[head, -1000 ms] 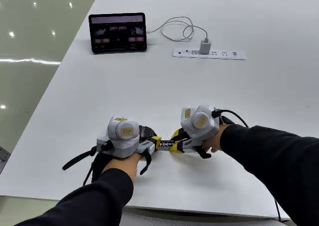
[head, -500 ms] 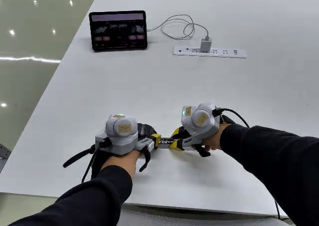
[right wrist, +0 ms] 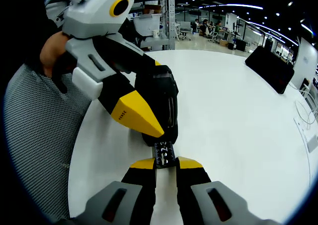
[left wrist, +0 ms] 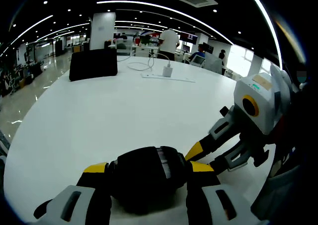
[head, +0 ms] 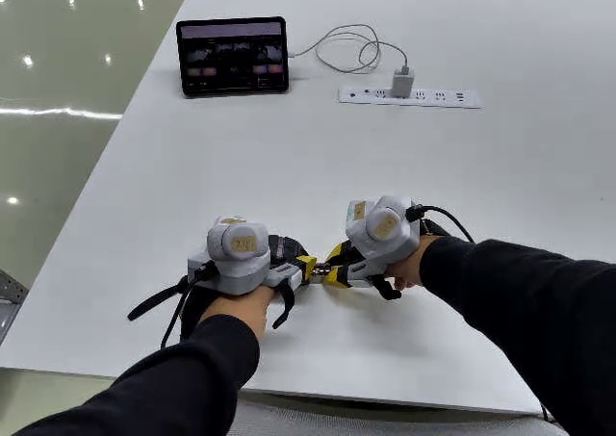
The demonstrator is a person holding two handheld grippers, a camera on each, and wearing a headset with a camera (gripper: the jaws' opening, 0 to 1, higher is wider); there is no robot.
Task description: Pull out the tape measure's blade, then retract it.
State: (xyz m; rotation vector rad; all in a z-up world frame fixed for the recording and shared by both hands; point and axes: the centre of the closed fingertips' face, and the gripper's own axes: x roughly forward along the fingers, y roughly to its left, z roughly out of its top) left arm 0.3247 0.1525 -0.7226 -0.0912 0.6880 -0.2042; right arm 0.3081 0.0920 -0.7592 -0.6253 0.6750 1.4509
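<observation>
A black tape measure case [left wrist: 146, 175] lies on the white table [head: 318, 166], clamped between the yellow-tipped fingers of my left gripper [left wrist: 147, 171]. In the right gripper view the case [right wrist: 160, 103] sits just ahead, and a short stretch of numbered blade [right wrist: 164, 155] comes out of it. My right gripper [right wrist: 164, 164] is shut on the blade's end. In the head view the left gripper [head: 301, 268] and the right gripper [head: 332, 272] nearly meet near the table's front edge, with the blade [head: 319, 270] as a small strip between them.
A dark tablet [head: 233, 56] stands at the back left of the table. A white power strip [head: 408, 96] with a charger and coiled cable [head: 351, 56] lies at the back. The table's front edge runs close below the hands. People and desks fill the background [left wrist: 169, 41].
The two grippers have drawn closer together and the visible blade between them has shortened. The head camera has shifted slightly.
</observation>
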